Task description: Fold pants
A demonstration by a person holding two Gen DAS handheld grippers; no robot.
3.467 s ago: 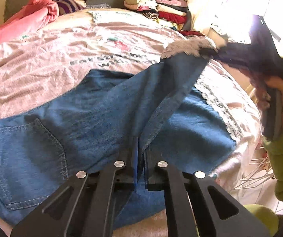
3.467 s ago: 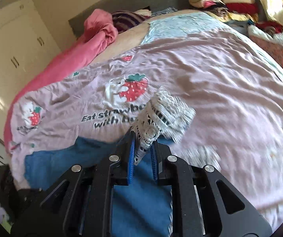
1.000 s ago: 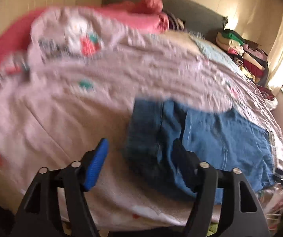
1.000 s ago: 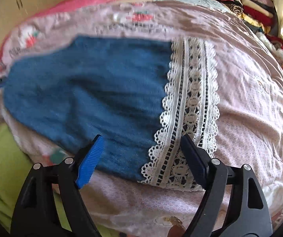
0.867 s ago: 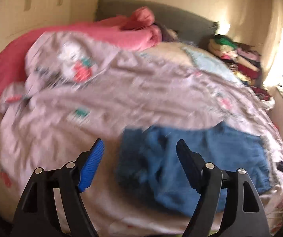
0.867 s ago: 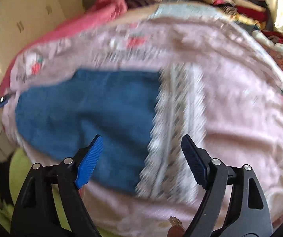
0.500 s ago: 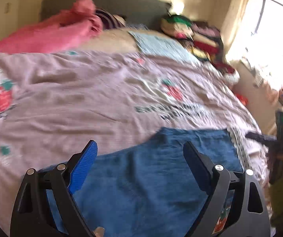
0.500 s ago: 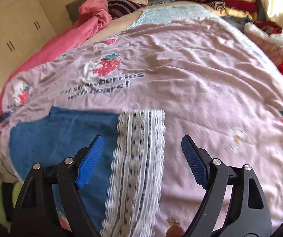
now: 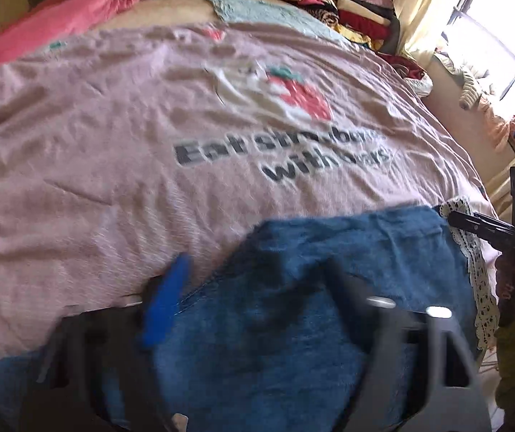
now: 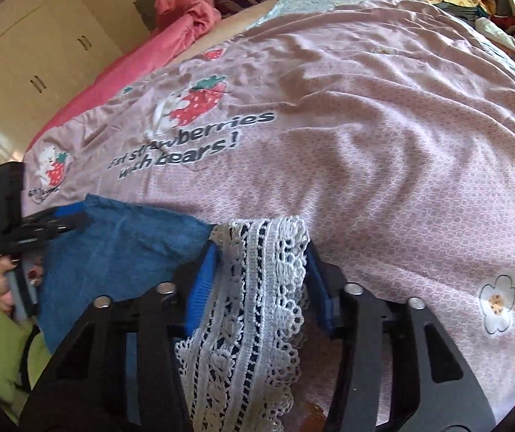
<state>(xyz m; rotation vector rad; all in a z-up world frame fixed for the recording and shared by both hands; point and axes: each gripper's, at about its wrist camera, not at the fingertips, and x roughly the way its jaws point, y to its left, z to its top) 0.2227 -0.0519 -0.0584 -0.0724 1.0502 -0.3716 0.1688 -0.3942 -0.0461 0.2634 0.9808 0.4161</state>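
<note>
Apparently both grippers (image 10: 262, 252) straddle pants (image 10: 120, 248).

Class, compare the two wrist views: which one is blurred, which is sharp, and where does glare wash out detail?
Left wrist view: the left tool and the bedspread print smear with motion blur; the window is blown out. Right wrist view: the lace hem and right tool are sharp; fisheye bends the bed's edges.

Daylight enters from the window (image 9: 502, 46), overexposed at upper right. The left wrist view is motion-blurred, its left tool (image 9: 253, 309) smeared; the right wrist view is sharp. Fisheye curvature bends the bed (image 10: 383, 136); dark vignetting fills corners.
</note>
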